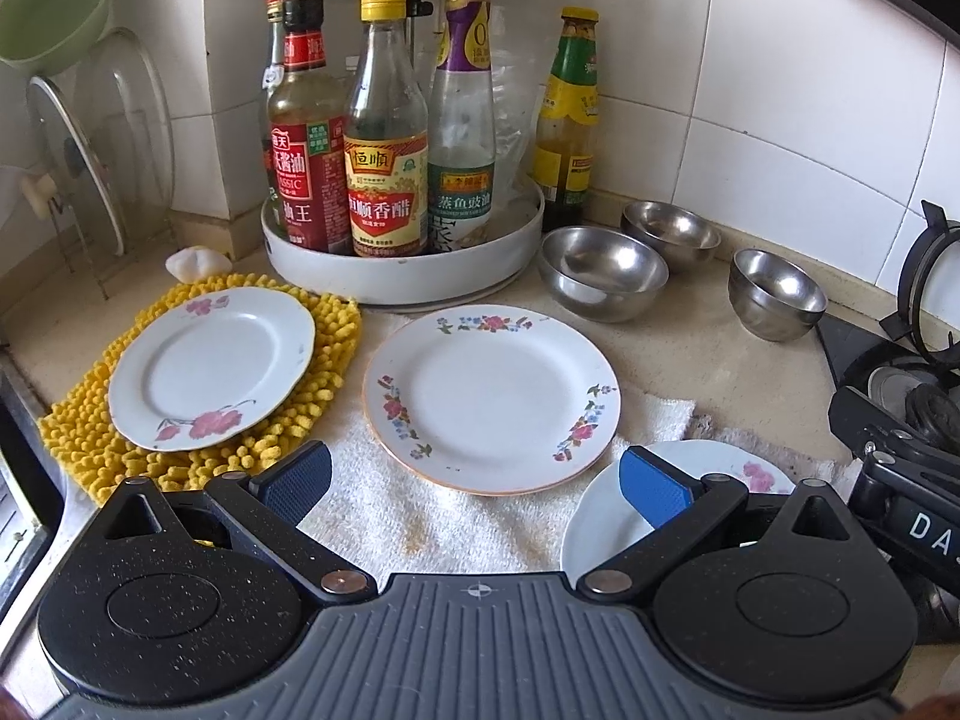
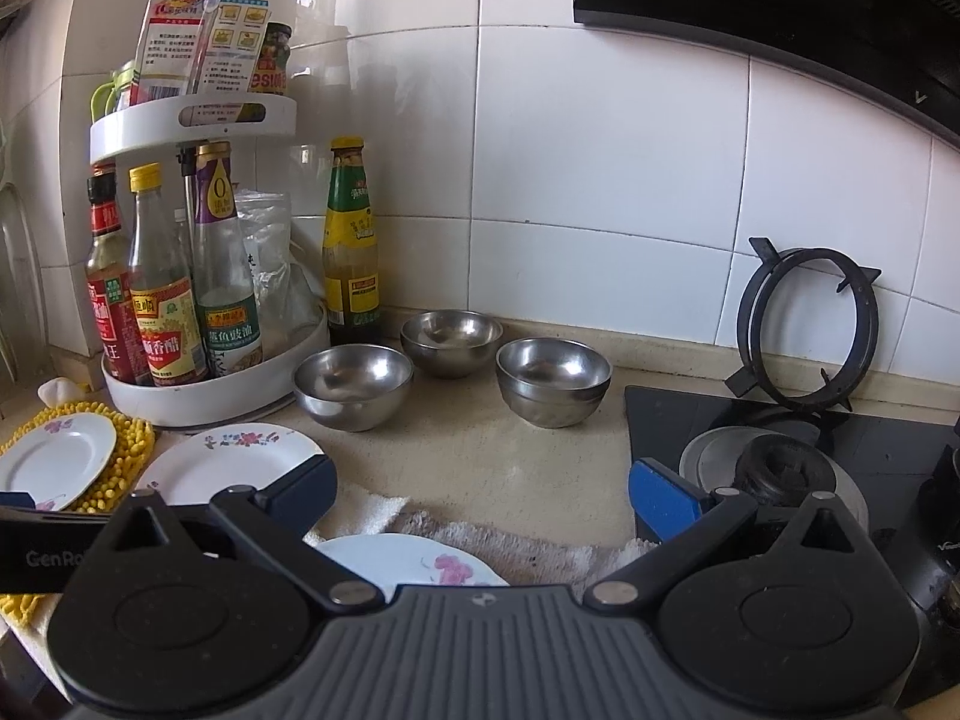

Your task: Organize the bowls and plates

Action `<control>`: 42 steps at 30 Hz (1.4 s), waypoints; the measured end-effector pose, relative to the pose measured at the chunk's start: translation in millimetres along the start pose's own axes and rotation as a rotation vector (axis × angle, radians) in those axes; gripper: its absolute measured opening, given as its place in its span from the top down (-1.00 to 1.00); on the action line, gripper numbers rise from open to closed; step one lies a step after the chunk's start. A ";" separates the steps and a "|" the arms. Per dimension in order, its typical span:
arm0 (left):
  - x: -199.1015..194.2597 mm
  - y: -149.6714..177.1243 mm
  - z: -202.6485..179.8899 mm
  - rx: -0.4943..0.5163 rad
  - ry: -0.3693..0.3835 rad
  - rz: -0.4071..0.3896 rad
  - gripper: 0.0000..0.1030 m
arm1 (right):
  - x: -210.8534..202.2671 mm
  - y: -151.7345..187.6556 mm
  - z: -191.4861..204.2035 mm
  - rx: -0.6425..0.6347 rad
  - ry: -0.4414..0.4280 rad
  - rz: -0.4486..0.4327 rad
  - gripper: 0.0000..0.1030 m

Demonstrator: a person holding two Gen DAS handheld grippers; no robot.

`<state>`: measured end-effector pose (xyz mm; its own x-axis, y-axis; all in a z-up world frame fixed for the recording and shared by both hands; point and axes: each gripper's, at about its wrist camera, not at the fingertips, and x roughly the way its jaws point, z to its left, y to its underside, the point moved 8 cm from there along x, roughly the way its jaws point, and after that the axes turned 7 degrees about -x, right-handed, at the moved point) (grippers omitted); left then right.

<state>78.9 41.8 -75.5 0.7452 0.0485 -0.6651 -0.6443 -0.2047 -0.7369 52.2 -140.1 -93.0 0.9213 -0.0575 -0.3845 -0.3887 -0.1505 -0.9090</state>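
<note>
left gripper (image 1: 477,483) spread wide, holding nothing, hovering low over the towel (image 1: 384,498). right gripper (image 2: 480,495) equally wide and empty, aimed toward the bowls.

from the left wrist view: big plate (image 1: 491,399) dead ahead at 12 o'clock on the towel; small plate (image 1: 211,366) at 10 o'clock on the yellow mat (image 1: 336,336); third plate (image 1: 606,525) at 3 o'clock, partly hidden under the right finger. three steel bowls at 1 to 2 o'clock: near bowl (image 1: 603,273), back bowl (image 1: 671,234), and a nested pair (image 1: 777,294) close to the stove (image 1: 882,372).

nothing stacked yet, by the look of it; likely an opening move toward a plate.

risks from here:
- glazed rims thin and slick, so a shallow pinch may slip and chip a plate.
- towel soft and bunched, so a plate may tip or drag cloth when lifted.
- small plate sits on loose mat loops, which may snag a finger.
- third plate close under both grippers; easy to knock, or to bump the tools together.
- bottle rack (image 1: 402,276) just behind the big plate; an overshoot forward may strike it.
- steel bowls smooth and round, liable to skid toward the stove.
</note>
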 end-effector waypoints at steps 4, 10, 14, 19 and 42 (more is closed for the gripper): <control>-1.5 2.0 1.3 -0.009 -0.008 0.003 -1.00 | -1.5 0.9 1.7 -0.005 -0.004 0.003 -1.00; -3.7 5.3 1.2 -0.007 -0.014 0.005 -1.00 | -2.7 3.0 2.4 -0.009 -0.013 0.006 -1.00; -4.5 5.7 2.9 -0.012 -0.019 0.005 -1.00 | -3.2 2.7 3.6 -0.011 -0.018 0.005 -1.00; -4.3 6.6 2.9 -0.012 -0.022 0.008 -1.00 | -2.2 2.6 5.2 -0.012 -0.020 0.007 -1.00; 0.7 7.5 -3.7 0.007 -0.007 0.017 -1.00 | 2.4 5.3 1.3 0.005 -0.018 0.021 -1.00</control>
<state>75.2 36.7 -81.0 0.7328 0.0523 -0.6784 -0.6581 -0.1984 -0.7263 52.3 -139.8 -98.9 0.9128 -0.0431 -0.4061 -0.4079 -0.1441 -0.9016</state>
